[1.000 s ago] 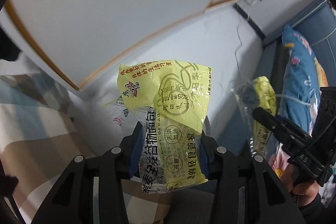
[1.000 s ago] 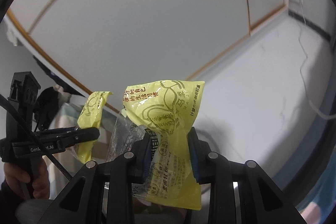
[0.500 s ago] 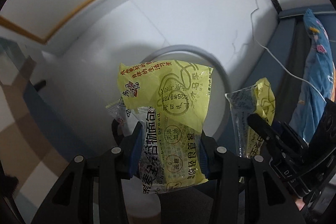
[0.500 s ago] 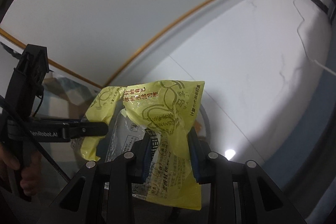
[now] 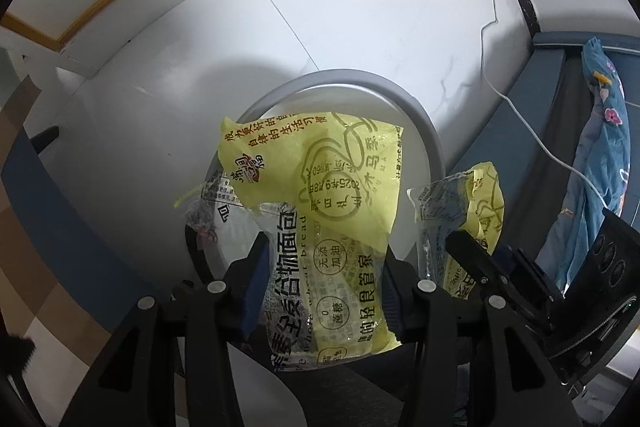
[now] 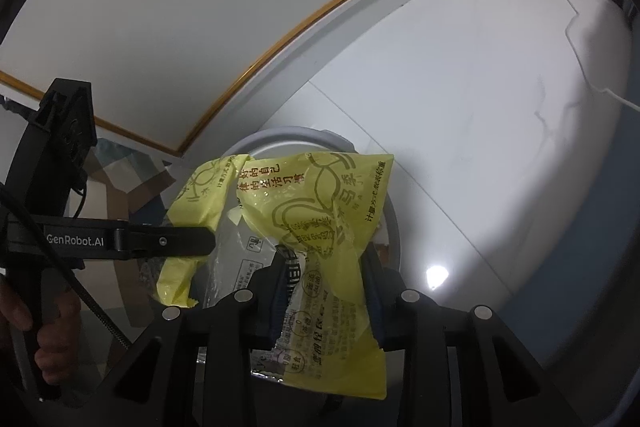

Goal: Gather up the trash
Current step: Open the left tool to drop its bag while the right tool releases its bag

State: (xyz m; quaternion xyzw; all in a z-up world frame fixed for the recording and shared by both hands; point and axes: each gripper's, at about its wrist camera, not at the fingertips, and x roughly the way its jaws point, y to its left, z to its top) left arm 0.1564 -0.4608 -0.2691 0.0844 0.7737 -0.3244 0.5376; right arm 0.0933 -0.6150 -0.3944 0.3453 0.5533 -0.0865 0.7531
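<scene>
Hovering over bin (image 5: 424, 131): L claw (image 5: 320, 279) & R claw (image 6: 326, 291) opening, yellow wrappers (image 5: 320, 187) (image 6: 320, 211) between pads.

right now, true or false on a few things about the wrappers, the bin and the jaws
1. Each gripper has a yellow wrapper between its jaws. True: the left gripper carries a yellow bread wrapper, the right gripper a second wrapper.
2. The bin is square. False: its rim is round.
3. Both wrappers hang over the bin. True.
4. Both sets of jaws are closing. False: they are opening.
5. The wrappers are blue. False: yellow.
</scene>
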